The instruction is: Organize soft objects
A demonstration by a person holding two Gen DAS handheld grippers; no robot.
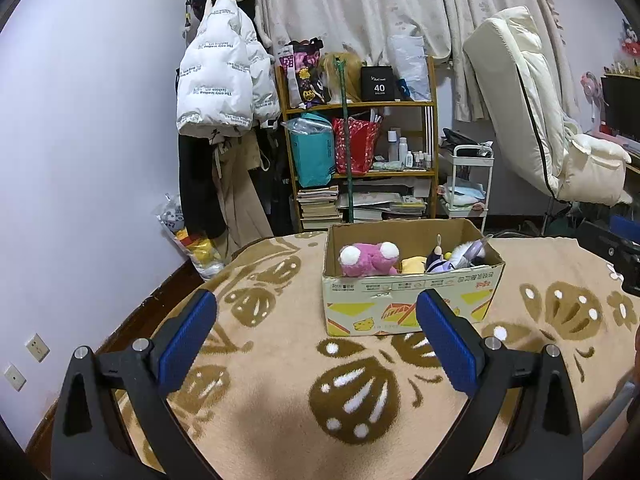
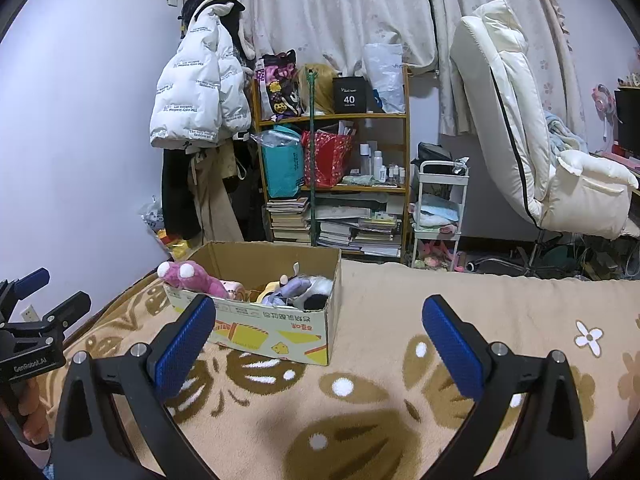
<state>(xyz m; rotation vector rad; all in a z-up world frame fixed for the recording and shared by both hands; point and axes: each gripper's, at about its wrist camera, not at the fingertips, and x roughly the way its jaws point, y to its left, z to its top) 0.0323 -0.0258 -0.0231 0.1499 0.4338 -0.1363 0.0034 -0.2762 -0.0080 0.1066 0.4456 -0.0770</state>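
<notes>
A cardboard box (image 1: 408,300) stands on the beige patterned blanket (image 1: 280,392). It holds a pink plush toy (image 1: 370,258), a yellow soft item (image 1: 414,265) and a purple-white doll (image 1: 448,260). In the right wrist view the box (image 2: 280,332) sits left of centre, with the pink plush (image 2: 192,276) and the purple-white doll (image 2: 296,286) inside. My left gripper (image 1: 316,316) is open and empty, short of the box. My right gripper (image 2: 318,320) is open and empty, near the box's right corner. The left gripper also shows at the left edge of the right wrist view (image 2: 44,292).
A wooden shelf (image 1: 360,104) with bags, bottles and books stands behind the bed. A white jacket (image 1: 216,68) hangs on the left wall. A white cart (image 1: 468,184) and a cream chair (image 1: 532,120) stand at the right. The bed edge drops off at the left.
</notes>
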